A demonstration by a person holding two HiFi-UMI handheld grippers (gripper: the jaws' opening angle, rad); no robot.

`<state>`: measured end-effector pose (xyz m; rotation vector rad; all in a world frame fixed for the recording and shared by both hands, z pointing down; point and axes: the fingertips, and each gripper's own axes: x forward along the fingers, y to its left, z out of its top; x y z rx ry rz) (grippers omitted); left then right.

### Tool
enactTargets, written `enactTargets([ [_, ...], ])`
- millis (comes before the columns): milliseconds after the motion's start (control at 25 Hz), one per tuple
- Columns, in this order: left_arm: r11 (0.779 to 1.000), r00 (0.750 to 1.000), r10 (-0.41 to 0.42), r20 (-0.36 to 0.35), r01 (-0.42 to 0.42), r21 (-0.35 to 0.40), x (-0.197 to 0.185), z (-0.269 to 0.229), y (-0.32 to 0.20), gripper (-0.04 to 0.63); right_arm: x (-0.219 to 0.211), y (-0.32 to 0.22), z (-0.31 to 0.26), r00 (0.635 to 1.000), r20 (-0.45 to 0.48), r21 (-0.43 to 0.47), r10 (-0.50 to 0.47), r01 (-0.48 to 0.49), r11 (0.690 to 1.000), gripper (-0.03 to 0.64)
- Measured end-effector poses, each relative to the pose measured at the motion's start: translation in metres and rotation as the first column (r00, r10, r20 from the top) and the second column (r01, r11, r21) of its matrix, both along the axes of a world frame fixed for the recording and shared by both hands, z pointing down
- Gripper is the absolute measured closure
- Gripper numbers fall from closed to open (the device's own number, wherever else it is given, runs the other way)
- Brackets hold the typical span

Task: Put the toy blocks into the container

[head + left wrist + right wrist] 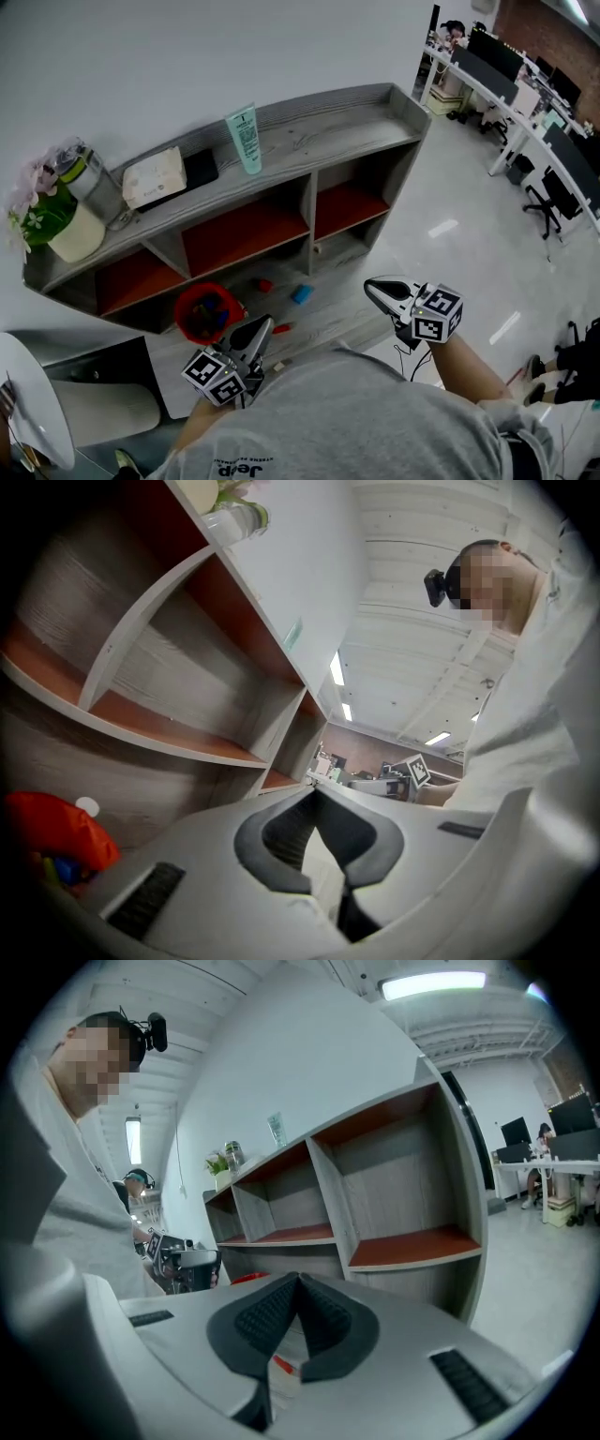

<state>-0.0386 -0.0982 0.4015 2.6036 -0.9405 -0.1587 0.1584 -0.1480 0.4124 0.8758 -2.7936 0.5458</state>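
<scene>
A red container (206,312) with several toy blocks in it stands on the floor before the low grey shelf (309,122). Loose on the floor lie a small red block (265,285), a blue block (302,294) and a flat red piece (281,328). My left gripper (263,326) hangs just right of the container, its jaws together and empty; its own view shows the container (52,841) at the lower left. My right gripper (369,286) is held further right, above the floor, shut with nothing in it. A red piece (281,1365) shows below its jaws.
On the shelf top stand a green tube (246,139), a pale box (155,176), a black case (201,167), a jar (94,187) and a potted plant (56,220). A white round object (33,412) is at the lower left. Office desks (525,103) fill the far right.
</scene>
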Motion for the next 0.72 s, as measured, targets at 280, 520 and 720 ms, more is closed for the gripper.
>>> enactTargets([
  [280,0.991,0.992,-0.124,0.034,0.126,-0.040,0.021,0.012,-0.037,0.584,0.009,-0.063,0.028,0.993,-0.003,-0.022,-0.120,0.120,0.993,0.609],
  [520,0.937,0.942,-0.330,0.053,0.334,-0.105,0.046,0.025,-0.048,0.584,0.012,-0.106,0.095,0.949,-0.114,-0.053,-0.293,0.288,0.956,0.609],
  [720,0.898,0.908,-0.409,0.092,0.418,-0.135,0.062,0.055,-0.057,0.584,-0.003,-0.149,0.164,0.938,-0.217,-0.057,-0.270,0.264,0.963,0.584],
])
